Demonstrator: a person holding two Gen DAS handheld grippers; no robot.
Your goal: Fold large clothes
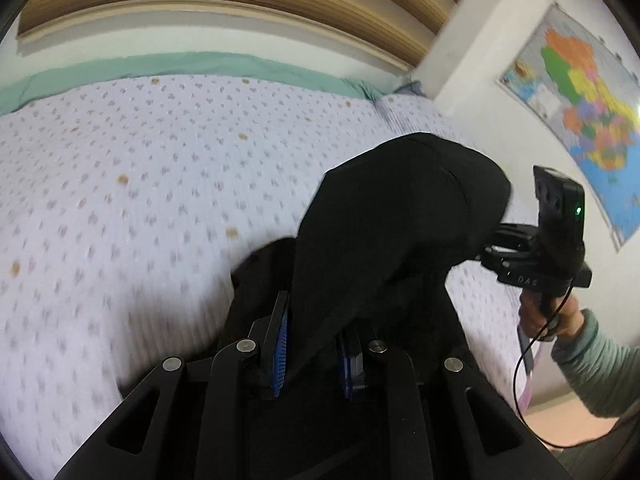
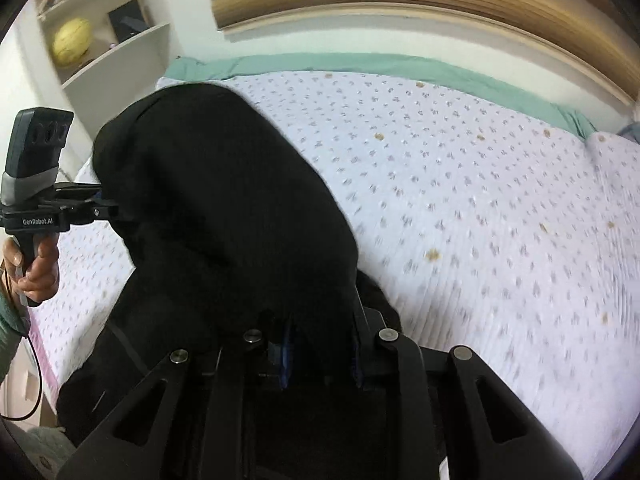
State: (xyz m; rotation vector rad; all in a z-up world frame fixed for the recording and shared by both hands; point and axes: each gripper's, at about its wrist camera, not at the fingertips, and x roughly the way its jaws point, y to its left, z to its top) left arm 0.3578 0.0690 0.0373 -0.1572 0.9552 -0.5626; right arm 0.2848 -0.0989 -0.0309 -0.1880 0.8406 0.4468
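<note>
A black garment [image 1: 400, 216] hangs in the air above a bed [image 1: 120, 200], stretched between two handheld grippers. The bed is covered with a pale quilt printed with small purple and tan motifs, with a green sheet [image 1: 200, 64] along its far edge.

In the left wrist view, the left gripper [image 1: 312, 340] has its blue-padded fingers [image 1: 280, 344] clamped on a fold of the black cloth. Beyond the garment, the right gripper [image 1: 490, 246] bites into the garment's far edge; its fingertips are buried in fabric, closed on it. The right hand [image 1: 548, 312], in a grey-green sleeve, holds its handle. White characters on that gripper's body are too blurred to read. A colourful map [image 1: 580, 120] hangs on the wall beyond the bed.

In the right wrist view, the right gripper [image 2: 320, 344] pinches the cloth between its fingers. Across the garment, the left gripper [image 2: 108, 210] carries the readable label "GenRobot.AI". A white shelf [image 2: 116, 48] beyond the bed holds a yellow ball [image 2: 72, 40].
</note>
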